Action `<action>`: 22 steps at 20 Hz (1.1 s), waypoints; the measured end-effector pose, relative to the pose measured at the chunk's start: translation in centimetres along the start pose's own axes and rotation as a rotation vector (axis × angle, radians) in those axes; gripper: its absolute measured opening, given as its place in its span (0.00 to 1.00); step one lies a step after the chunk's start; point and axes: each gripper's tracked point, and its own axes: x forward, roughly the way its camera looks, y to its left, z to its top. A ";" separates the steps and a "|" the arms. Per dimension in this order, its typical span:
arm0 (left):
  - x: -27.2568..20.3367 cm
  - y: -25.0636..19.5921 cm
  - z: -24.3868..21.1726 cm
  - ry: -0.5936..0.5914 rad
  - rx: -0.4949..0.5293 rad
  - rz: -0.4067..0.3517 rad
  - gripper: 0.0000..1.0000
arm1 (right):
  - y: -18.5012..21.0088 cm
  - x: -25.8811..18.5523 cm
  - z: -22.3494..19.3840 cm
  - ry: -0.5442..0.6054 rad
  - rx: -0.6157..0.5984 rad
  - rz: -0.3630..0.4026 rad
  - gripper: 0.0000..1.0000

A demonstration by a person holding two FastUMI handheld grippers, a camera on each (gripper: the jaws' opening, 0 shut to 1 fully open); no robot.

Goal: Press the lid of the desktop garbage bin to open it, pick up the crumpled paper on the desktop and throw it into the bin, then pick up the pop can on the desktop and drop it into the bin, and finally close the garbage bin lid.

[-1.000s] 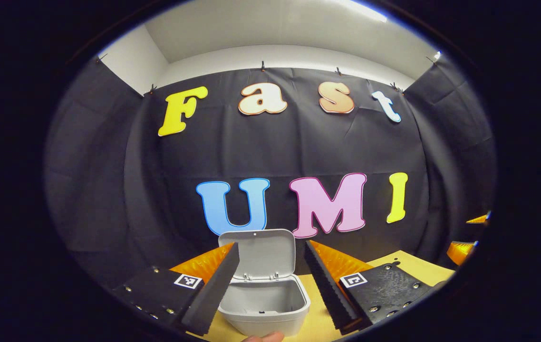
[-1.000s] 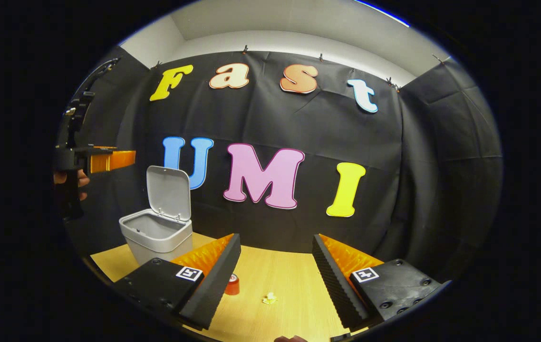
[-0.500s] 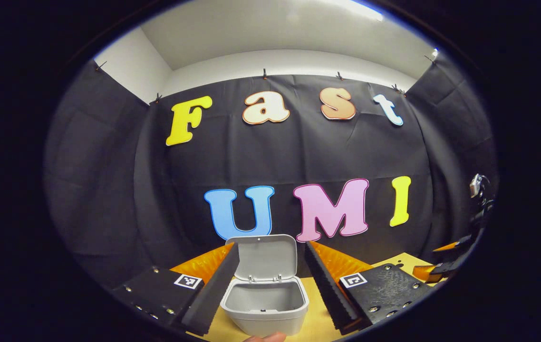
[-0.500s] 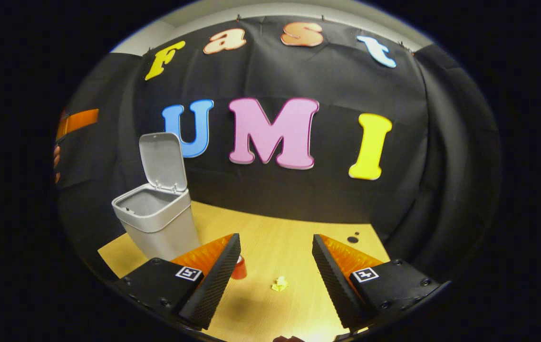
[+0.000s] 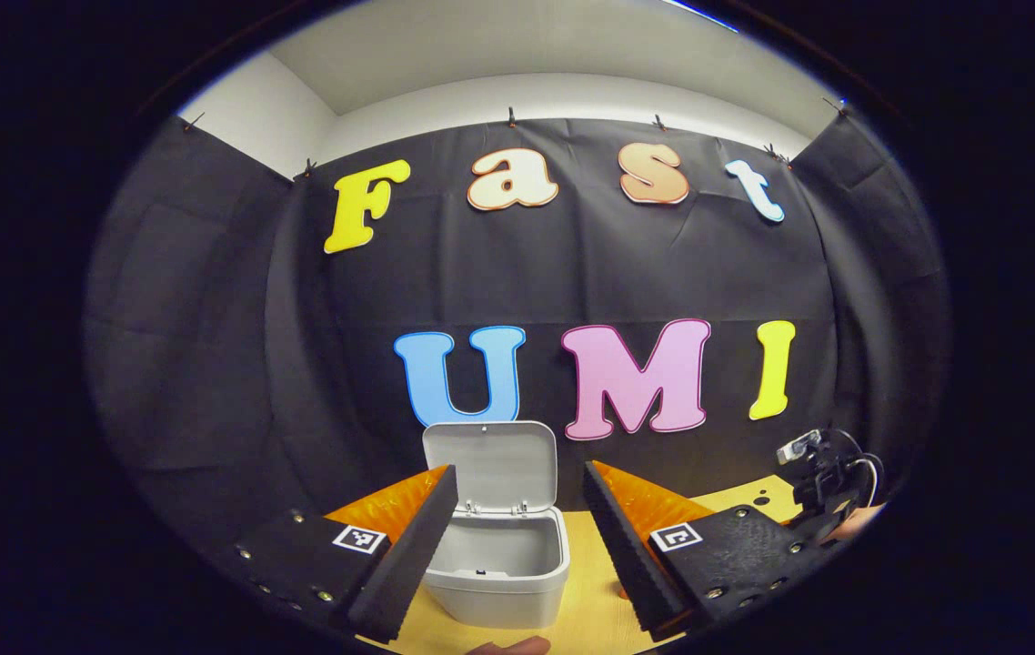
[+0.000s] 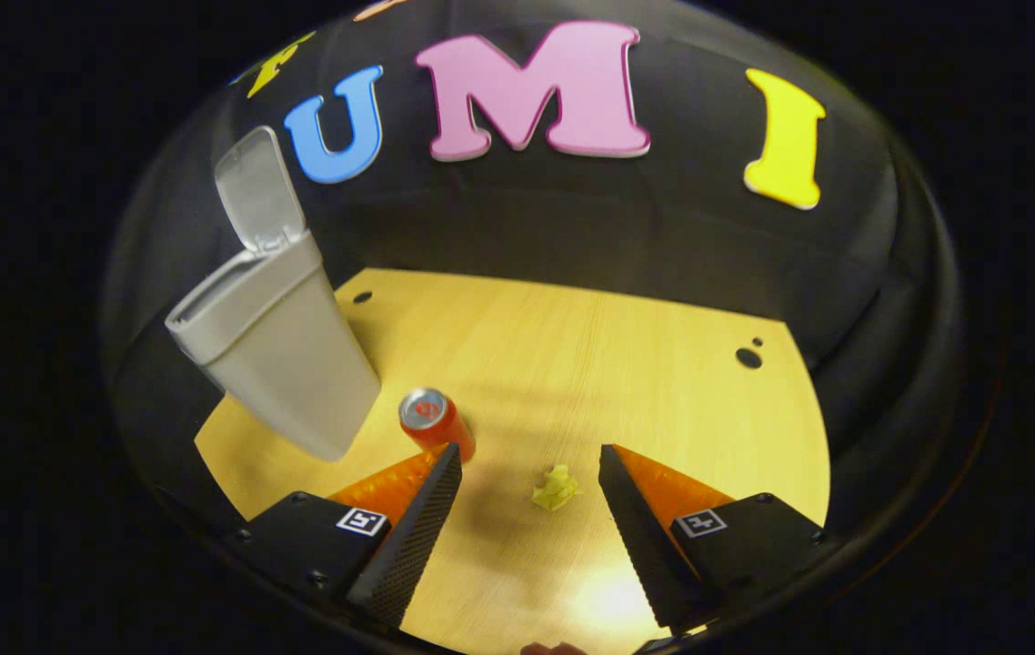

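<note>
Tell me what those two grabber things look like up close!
Each one has two long wedge-shaped fingers with ridged, saw-like inner faces. The left gripper and the right gripper both sit on black blocks with shiny screws, and every block wears a little square black-and-white marker. In the left gripper view, the other gripper's black top carries a small camera and a looping cable.

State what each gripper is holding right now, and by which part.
Nothing is held. The right gripper is open above the crumpled paper on the desk; the left gripper is open, facing the open bin.
</note>
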 end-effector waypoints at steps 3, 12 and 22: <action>-0.3 0.1 0.0 0.017 0.003 0.046 0.90 | -1.7 4.9 -3.5 0.108 -0.004 -0.010 0.99; -0.8 1.9 0.1 0.015 0.031 0.059 0.90 | -2.5 10.1 -8.0 0.239 0.099 -0.086 1.00; 0.3 7.0 -1.1 0.032 0.016 0.056 0.90 | -3.0 11.7 -9.5 0.286 0.145 -0.173 0.61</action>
